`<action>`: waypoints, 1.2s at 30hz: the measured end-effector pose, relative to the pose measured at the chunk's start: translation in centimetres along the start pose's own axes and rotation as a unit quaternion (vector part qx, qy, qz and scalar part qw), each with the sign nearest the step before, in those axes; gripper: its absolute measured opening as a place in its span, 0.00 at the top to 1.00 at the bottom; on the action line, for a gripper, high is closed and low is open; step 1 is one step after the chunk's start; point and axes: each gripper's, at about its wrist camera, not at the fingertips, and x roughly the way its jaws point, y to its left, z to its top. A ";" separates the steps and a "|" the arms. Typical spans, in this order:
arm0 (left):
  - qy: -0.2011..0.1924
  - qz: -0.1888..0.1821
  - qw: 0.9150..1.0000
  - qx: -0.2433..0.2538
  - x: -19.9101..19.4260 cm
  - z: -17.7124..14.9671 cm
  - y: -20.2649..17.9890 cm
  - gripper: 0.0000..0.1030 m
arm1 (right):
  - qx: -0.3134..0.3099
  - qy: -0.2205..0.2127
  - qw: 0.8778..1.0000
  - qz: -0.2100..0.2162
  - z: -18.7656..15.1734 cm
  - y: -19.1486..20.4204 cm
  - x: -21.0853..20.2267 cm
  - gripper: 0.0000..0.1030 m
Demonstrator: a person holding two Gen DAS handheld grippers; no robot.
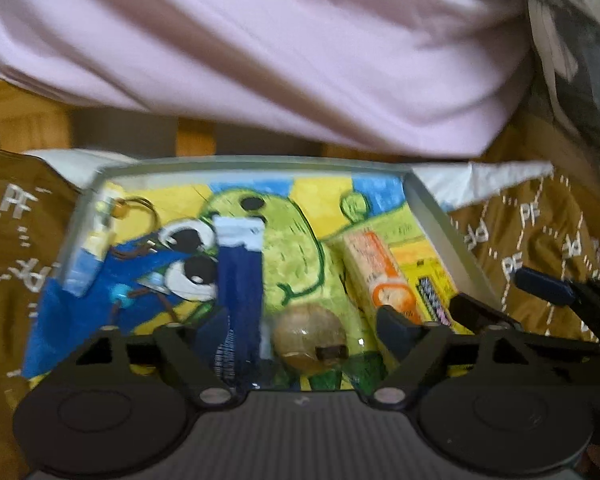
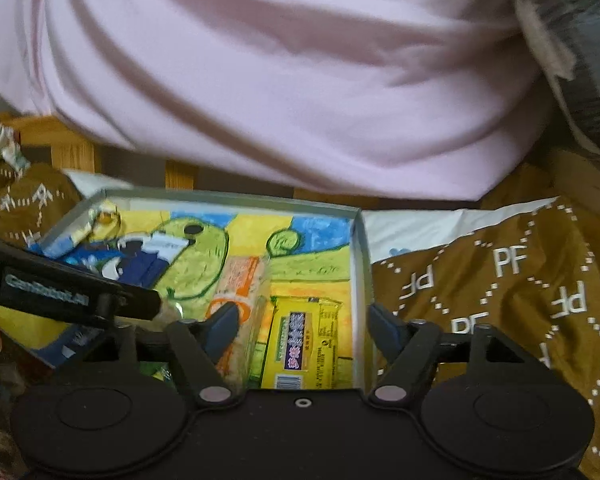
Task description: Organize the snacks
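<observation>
Yellow foil covers the flat snack packet point(image 2: 300, 344), which lies in the near right corner of the shallow picture-lined box point(image 2: 358, 248), touching the orange-and-cream biscuit pack point(image 2: 240, 300) on its left. Both look light, crinkly and slippery; the biscuits could snap, so grip across the packs' long edges. The right gripper point(image 2: 304, 326) and left gripper point(image 1: 304, 326) hover with fingers spread, holding nothing.

pink garment point(image 1: 260, 60), brown patterned cloth point(image 2: 500, 280)
</observation>
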 end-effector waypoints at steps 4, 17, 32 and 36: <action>-0.029 0.016 0.999 -0.001 -3.1 0.2 0.1 0.05 | 0.015 -0.026 1.000 0.005 0.7 -0.2 -2.9 0.15; -0.109 0.072 0.991 0.003 -13.9 -2.2 0.3 0.00 | 0.035 -0.092 0.995 0.034 1.0 0.4 -12.3 0.01; -0.104 0.152 0.983 -0.006 -22.4 -8.2 1.5 0.00 | 0.019 -0.059 0.997 0.051 -3.2 3.6 -20.2 0.01; -0.074 0.167 0.983 -0.006 -23.4 -9.9 1.7 0.00 | 0.027 -0.039 0.998 0.052 -4.1 4.0 -21.2 0.01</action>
